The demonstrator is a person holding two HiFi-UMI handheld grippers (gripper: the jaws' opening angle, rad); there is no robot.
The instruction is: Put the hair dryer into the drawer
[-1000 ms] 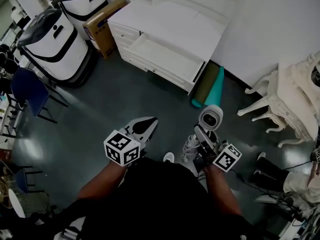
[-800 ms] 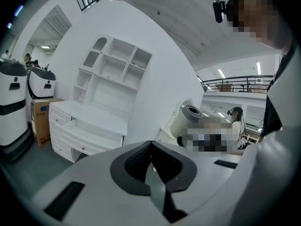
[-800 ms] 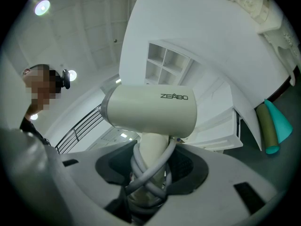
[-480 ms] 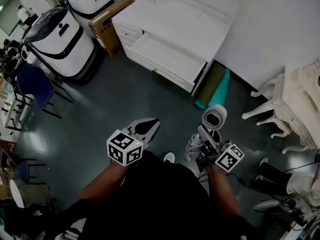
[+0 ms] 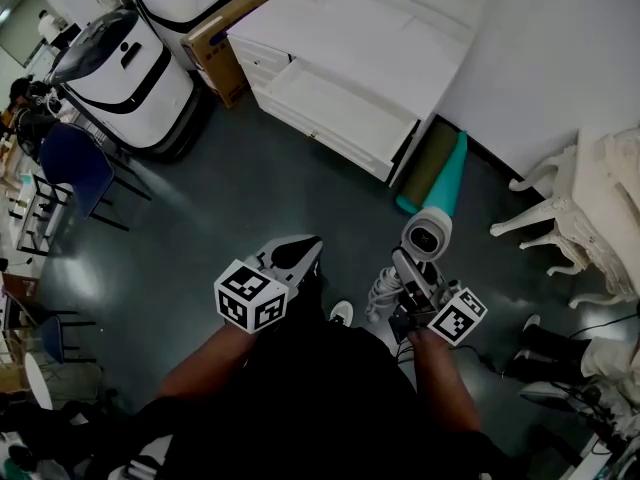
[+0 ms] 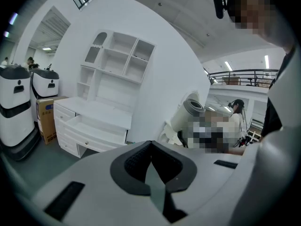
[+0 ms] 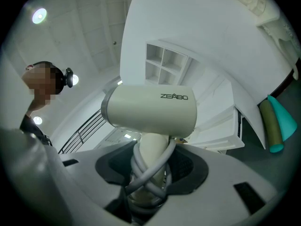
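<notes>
Over on the left stand two big white machines (image 5: 118,68), a blue chair (image 5: 62,168) and a brown box (image 5: 222,40). Next to the box is a white dresser (image 5: 370,38). Its drawer (image 5: 335,108) is pulled out and has nothing in it. The drawer is well apart from the person, across the dark floor (image 5: 230,198).

The left gripper (image 5: 303,251) is pinched together with nothing inside. It hangs in front of the person and has no job right now.

The right gripper (image 5: 408,273) is squeezing the handle of the hair dryer (image 5: 425,235). The hair dryer stands up out of the gripper, and its grey cord (image 7: 149,166) is wound around the handle, inside the squeeze. Past it, a green roll and a blue-green roll (image 5: 447,173) lie by the side of the dresser. A fancy white table (image 5: 590,208) stands at the far right.

I think the job now is to carry the hair dryer over to the drawer. The squeeze should be tight, because the handle could slip on the cord. It seems best to come at the drawer from the front, stay away from the rolls, and go down low inside before letting go, so the hair dryer does not drop or bump the front edge.
</notes>
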